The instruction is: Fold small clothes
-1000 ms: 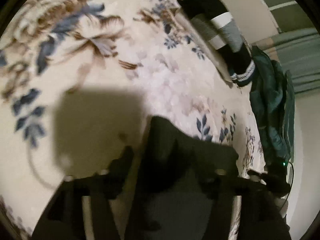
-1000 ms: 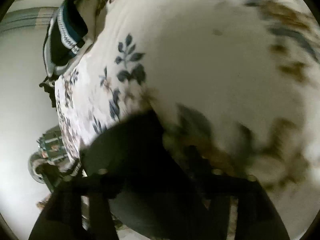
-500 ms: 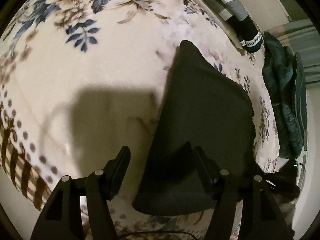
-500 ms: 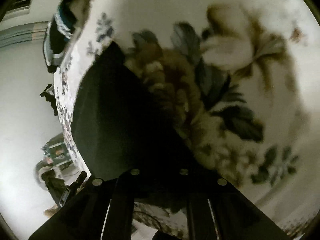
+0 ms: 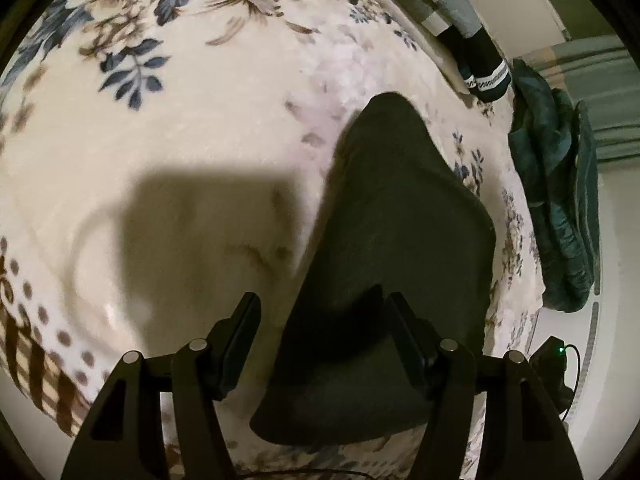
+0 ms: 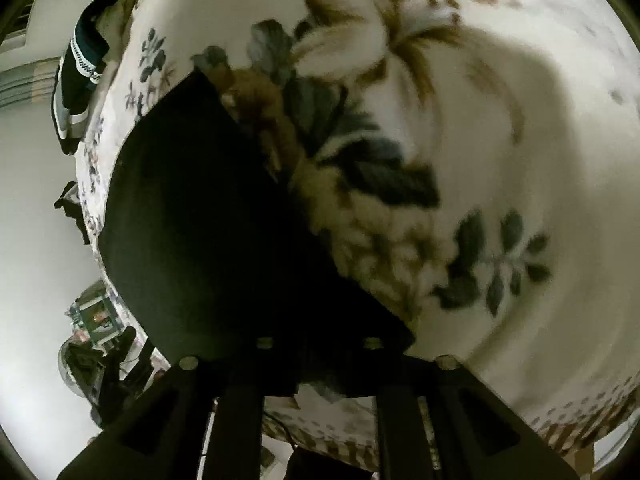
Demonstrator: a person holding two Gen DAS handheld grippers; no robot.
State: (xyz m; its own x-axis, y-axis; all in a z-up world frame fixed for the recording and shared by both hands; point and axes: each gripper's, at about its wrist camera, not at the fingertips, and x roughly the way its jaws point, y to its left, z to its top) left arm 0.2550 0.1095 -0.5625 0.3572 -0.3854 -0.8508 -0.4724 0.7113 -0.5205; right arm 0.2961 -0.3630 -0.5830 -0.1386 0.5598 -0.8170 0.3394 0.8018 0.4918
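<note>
Dark cloth flat on floral bed, long axis near-to-far, narrow tip pointing far. Left claw spread apart over near edge. Right claw: can't tell, near corner hides fingertips.

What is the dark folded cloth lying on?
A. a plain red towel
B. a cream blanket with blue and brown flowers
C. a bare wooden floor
B: the dark folded cloth lies flat on the cream blanket with blue and brown flowers.

Home bedroom, floral blanket covering a bed, folded clothes stacked at its edge, striped curtain behind
</note>
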